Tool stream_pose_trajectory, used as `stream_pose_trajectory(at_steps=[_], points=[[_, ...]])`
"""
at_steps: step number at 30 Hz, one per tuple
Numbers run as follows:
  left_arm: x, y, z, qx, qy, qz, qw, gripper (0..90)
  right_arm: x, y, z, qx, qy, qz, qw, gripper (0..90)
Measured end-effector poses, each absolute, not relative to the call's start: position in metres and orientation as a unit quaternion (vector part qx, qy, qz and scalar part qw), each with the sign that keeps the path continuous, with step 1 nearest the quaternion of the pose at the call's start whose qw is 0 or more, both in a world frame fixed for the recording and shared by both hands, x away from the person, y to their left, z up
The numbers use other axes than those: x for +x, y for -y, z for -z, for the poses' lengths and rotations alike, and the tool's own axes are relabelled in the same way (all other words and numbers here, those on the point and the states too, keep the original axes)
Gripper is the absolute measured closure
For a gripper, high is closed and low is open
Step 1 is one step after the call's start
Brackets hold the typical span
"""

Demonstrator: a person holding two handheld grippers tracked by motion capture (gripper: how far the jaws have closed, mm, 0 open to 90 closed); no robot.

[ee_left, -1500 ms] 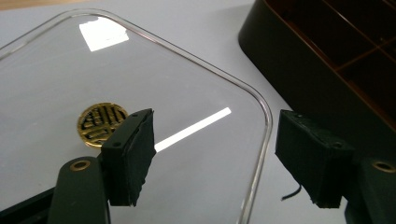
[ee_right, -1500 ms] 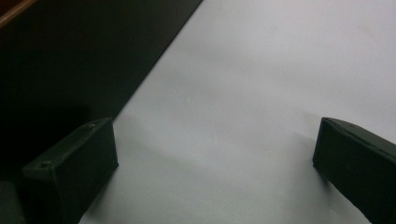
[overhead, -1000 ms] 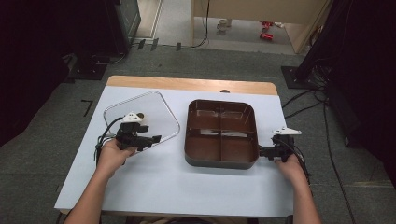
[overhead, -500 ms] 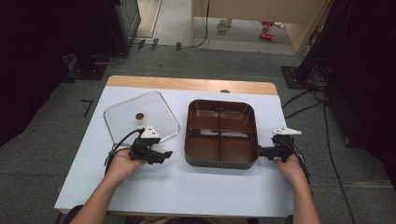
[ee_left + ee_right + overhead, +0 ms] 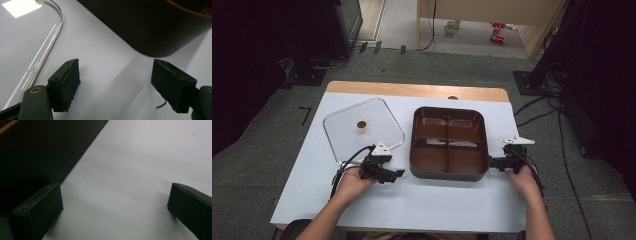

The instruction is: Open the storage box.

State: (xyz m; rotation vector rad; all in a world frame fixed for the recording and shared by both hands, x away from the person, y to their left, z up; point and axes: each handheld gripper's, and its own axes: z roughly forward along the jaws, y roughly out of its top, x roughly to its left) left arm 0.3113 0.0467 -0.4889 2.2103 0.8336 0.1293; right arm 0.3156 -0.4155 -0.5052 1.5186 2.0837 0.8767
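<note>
- On white table top (image 5: 422, 200), near front edge: left gripper (image 5: 398, 173), held low in left hand (image 5: 354, 179), pointing right toward brown tray (image 5: 449, 142).
- Left gripper view: jaws spread wide, bare table between pads (image 5: 68, 85), nothing gripped.
- Same view: rounded near corner of tray ahead, just beyond jaw tips, apart from them; curved rim of clear lid (image 5: 37, 42) off to upper left.
- High view: clear lid (image 5: 362, 129) flat on table left of tray, a small brown knob at its centre; lid and tray close but not touching.
- Tray: dark brown, square with rounded corners, four compartments, sitting mid-table, right of centre.
- Right gripper (image 5: 493, 162) in right hand (image 5: 522, 177) at tray's right front corner, pointing left at tray wall.
- Right gripper view: jaws spread, white table between them, dark tray wall (image 5: 37, 152) just beside left jaw; contact with wall not determinable.
- Grey three-cornered plates visible on top of both grippers; cables trailing back along forearms.
</note>
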Motion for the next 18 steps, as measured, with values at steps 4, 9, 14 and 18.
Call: stream_pose_trajectory(at_steps=[4,9,14,18], points=[[0.3128,-0.0481,0.4894,0.862,-0.329,-0.038,0.384,21.8,0.3156,0.4155,0.5052,0.546,-0.748,-0.315,0.207,0.0],[0.3086,-0.0468,0.4923,0.862,-0.321,-0.054,0.389,18.3,0.3156,0.4156,0.5052,0.546,-0.748,-0.315,0.207,0.0],[0.3049,-0.0438,0.4934,0.870,-0.306,-0.075,0.379,17.7,0.3156,0.4155,0.5052,0.546,-0.748,-0.315,0.207,0.0],[0.3055,-0.0446,0.4934,0.868,-0.309,-0.070,0.382,17.6,0.3156,0.4155,0.5052,0.545,-0.748,-0.315,0.208,0.0]])
